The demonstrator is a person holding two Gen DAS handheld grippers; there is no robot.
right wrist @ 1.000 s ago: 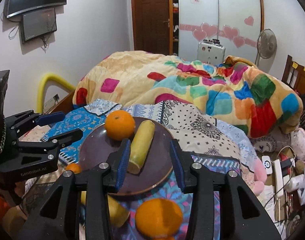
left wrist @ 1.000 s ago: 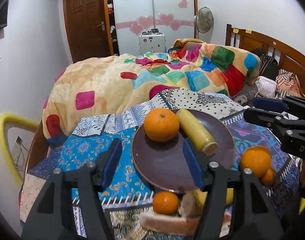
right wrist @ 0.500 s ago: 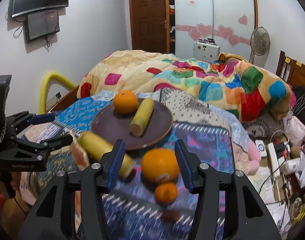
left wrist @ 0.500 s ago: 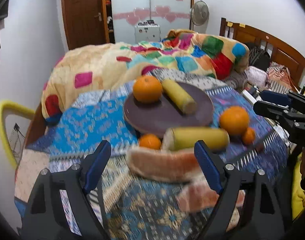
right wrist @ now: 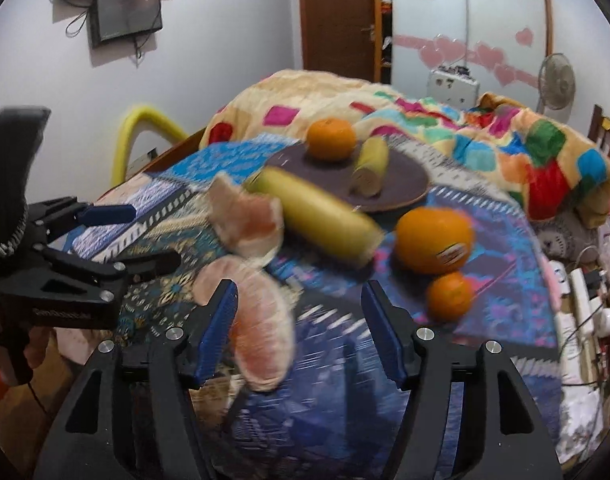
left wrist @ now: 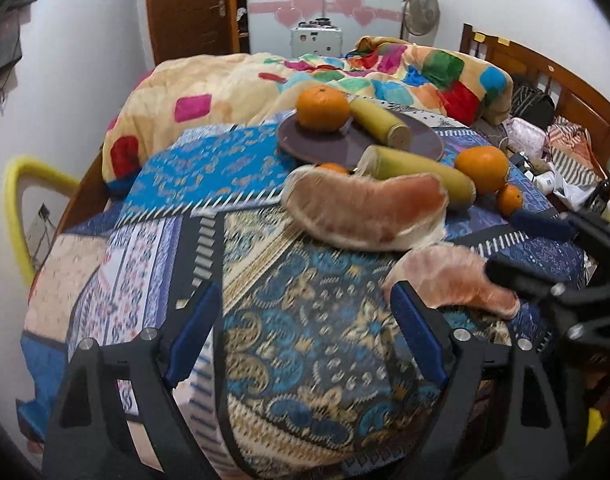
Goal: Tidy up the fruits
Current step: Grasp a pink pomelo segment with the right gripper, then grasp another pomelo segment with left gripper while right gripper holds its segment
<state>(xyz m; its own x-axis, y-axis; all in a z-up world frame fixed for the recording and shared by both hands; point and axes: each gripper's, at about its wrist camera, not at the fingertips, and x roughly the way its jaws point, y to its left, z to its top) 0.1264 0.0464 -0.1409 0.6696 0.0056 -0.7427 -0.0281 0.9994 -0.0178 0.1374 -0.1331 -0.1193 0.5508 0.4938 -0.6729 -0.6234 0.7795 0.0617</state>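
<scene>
A dark brown plate (left wrist: 325,146) (right wrist: 405,180) holds an orange (left wrist: 323,109) (right wrist: 331,139) and a short yellow piece (left wrist: 379,122) (right wrist: 371,166). In front of it on the patterned cloth lie a longer yellow piece (left wrist: 425,170) (right wrist: 317,214), two pink pomelo segments (left wrist: 365,210) (left wrist: 449,280) (right wrist: 247,220) (right wrist: 261,324), a large orange (left wrist: 481,168) (right wrist: 435,240) and small oranges (left wrist: 509,199) (right wrist: 449,296) (left wrist: 332,168). My left gripper (left wrist: 305,340) is open and empty, back from the fruit. My right gripper (right wrist: 301,328) is open, with the near pomelo segment by its left finger.
The cloth-covered table (left wrist: 305,340) stands against a bed with a colourful quilt (left wrist: 385,72). A yellow chair frame (left wrist: 17,208) is at the left. Cables and small items (right wrist: 585,300) lie at the right. A door (left wrist: 189,4) and fan (left wrist: 423,6) are behind.
Both grippers have pulled back from the plate toward the table's near edge, and both have opened wider. The fruits have stayed in place.
</scene>
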